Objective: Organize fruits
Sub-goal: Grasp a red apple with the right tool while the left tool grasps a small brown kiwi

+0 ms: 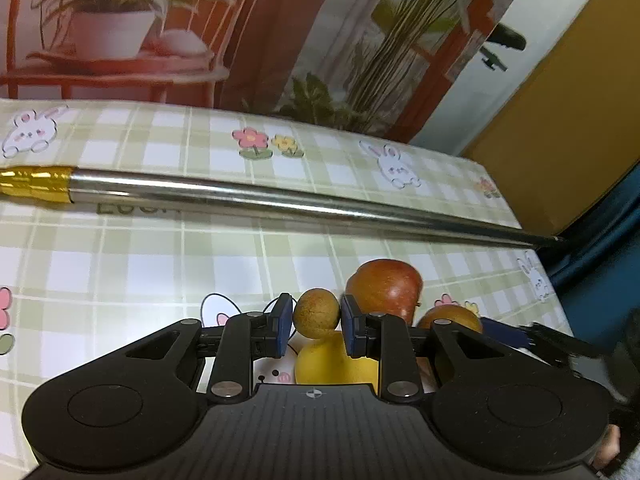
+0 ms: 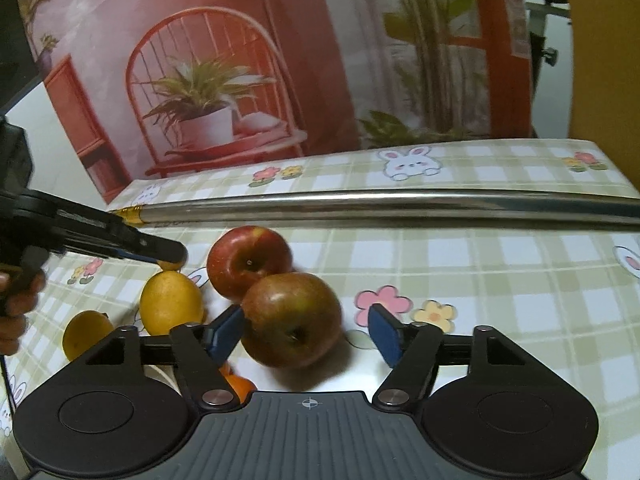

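My left gripper (image 1: 316, 322) is shut on a small round brown fruit (image 1: 316, 313) and holds it above the checked tablecloth. Below it lie a yellow lemon (image 1: 334, 362) and a red apple (image 1: 384, 286). In the right wrist view my right gripper (image 2: 306, 334) is open, with a brownish-red apple (image 2: 292, 320) between its fingers, touching the left pad (image 2: 226, 332). Behind it lies the red apple (image 2: 248, 262), with the lemon (image 2: 170, 302) and a second yellow fruit (image 2: 86, 336) to the left. The left gripper (image 2: 168, 256) shows at the left there.
A long metal rod (image 1: 280, 200) with a gold end lies across the table behind the fruits; it also shows in the right wrist view (image 2: 380, 204). A small orange fruit (image 2: 238, 386) sits under my right gripper. A printed backdrop stands at the table's far edge.
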A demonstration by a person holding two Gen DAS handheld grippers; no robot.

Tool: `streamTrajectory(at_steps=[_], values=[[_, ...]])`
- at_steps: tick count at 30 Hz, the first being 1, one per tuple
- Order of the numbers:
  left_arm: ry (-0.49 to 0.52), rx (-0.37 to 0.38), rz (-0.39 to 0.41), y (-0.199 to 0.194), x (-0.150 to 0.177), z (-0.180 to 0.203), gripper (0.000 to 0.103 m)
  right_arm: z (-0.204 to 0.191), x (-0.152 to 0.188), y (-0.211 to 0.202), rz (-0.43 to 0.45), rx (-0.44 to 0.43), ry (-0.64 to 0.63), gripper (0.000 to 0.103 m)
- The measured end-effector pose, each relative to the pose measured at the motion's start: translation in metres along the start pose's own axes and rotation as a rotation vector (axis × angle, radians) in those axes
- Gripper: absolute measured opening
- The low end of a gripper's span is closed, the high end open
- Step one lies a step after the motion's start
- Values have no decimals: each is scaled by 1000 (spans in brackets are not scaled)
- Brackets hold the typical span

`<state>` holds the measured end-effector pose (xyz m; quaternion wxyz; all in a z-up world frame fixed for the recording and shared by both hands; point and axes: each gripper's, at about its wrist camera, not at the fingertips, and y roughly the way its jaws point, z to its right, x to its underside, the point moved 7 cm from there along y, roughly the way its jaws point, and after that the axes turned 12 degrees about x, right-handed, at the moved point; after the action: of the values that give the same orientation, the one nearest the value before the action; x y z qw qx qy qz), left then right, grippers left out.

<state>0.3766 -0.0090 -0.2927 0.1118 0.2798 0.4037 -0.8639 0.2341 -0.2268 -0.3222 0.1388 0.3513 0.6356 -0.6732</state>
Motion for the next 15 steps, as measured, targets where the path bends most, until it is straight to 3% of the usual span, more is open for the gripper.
streamTrajectory(at_steps=[8, 15], values=[[38, 37, 26, -34, 15, 15, 27, -8, 5, 21, -35, -39, 44, 63], [10, 88, 7, -51, 50, 19, 27, -8, 10, 17, -21, -27, 62, 62]])
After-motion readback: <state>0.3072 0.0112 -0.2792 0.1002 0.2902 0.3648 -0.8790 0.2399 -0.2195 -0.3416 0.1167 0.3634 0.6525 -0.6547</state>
